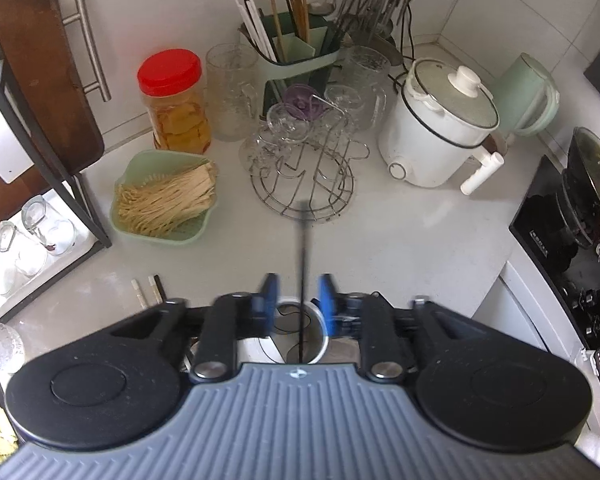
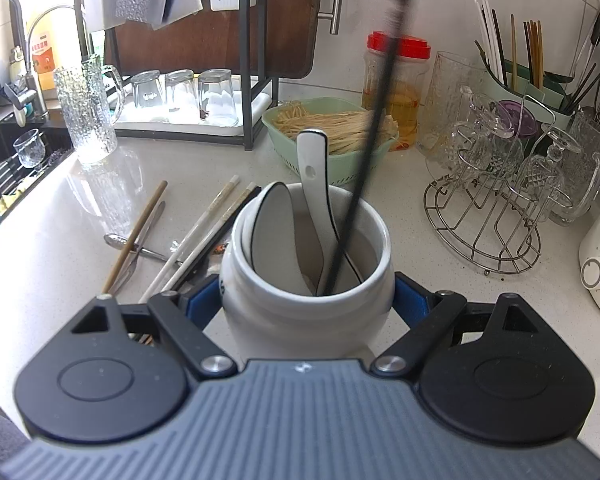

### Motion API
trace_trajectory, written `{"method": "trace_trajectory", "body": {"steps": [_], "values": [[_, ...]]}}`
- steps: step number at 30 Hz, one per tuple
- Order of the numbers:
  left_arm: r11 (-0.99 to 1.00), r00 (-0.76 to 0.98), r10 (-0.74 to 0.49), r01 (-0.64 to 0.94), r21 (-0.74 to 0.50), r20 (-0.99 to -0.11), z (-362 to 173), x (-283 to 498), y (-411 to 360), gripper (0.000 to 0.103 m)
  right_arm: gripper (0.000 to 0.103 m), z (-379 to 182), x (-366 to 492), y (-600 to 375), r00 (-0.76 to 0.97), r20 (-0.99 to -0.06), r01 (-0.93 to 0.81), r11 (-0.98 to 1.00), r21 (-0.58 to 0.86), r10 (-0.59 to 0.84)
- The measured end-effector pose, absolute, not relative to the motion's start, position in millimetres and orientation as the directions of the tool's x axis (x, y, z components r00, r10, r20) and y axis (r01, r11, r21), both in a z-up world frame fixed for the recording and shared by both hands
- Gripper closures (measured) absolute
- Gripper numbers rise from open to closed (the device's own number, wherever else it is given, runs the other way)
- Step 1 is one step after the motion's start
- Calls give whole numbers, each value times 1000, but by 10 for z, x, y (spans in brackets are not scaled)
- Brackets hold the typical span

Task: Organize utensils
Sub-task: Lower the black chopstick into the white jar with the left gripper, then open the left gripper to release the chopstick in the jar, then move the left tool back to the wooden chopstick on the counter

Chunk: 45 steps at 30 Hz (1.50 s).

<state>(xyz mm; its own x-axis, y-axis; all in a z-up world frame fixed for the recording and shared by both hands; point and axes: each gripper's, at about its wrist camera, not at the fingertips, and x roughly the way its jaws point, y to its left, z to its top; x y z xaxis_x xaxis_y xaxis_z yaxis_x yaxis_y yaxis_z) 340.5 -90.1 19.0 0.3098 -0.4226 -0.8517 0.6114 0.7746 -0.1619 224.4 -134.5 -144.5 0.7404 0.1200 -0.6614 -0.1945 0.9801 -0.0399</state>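
Left claw [image 1: 299, 300]: narrowly parted, black chopstick [image 1: 302, 280] loose between pads; lift clear at twelve o'clock.
Right claw [image 2: 306, 304]: clamped around white jar [image 2: 306, 300]; hold steady.

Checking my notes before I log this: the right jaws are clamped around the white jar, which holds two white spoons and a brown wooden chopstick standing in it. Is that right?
Not quite. The chopstick standing in the white jar is black, not brown wood; the right wrist view shows it. The brown one lies on the counter. The rest holds: the right gripper has its jaws around the jar, and two white spoons are inside.
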Motion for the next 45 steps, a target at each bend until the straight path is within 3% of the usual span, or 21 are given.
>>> {"method": "trace_trajectory", "body": {"steps": [26,45], "values": [[849,415,-422,493,-191,-806,-45,3270,-218,67,12,-1446,2266,-1325,746,-657,-180,983,-44,107],[922,448,-387,185,-340,-806,-805,3300,591,67,12,-1445,2282,-1311,739,-666,-166,985,-40,98]]}}
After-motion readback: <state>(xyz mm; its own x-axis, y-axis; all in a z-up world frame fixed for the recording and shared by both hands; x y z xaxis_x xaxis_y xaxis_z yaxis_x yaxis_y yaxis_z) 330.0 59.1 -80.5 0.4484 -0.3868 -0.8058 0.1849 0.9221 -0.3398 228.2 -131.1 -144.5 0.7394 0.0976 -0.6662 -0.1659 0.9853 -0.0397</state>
